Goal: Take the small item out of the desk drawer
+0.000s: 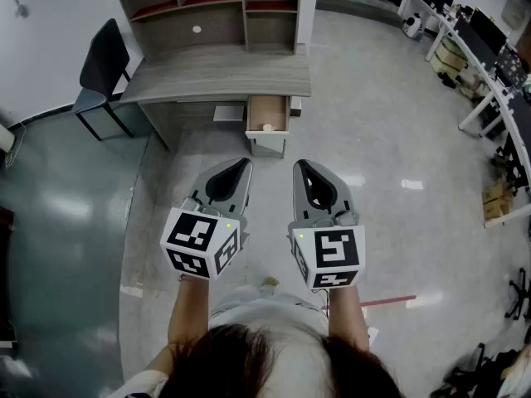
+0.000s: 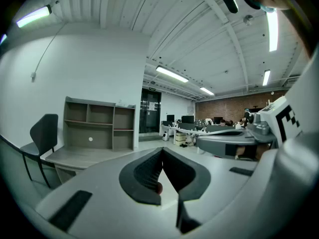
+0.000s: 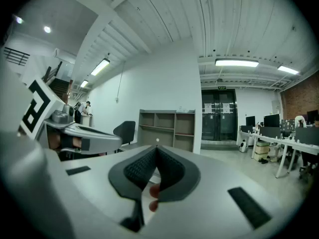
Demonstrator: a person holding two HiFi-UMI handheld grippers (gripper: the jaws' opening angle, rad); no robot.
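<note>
- Left tongs (image 1: 239, 171) and right tongs (image 1: 304, 172) are pinched together, empty, well short of the desk (image 1: 217, 77).
- Close in on the open drawer (image 1: 268, 109); spread one pair over the item (image 1: 267, 127).

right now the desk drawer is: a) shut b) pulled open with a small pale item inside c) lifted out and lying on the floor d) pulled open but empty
B: in the head view the drawer stands pulled out from under the desk, and a small pale item lies inside it near its front end.
</note>
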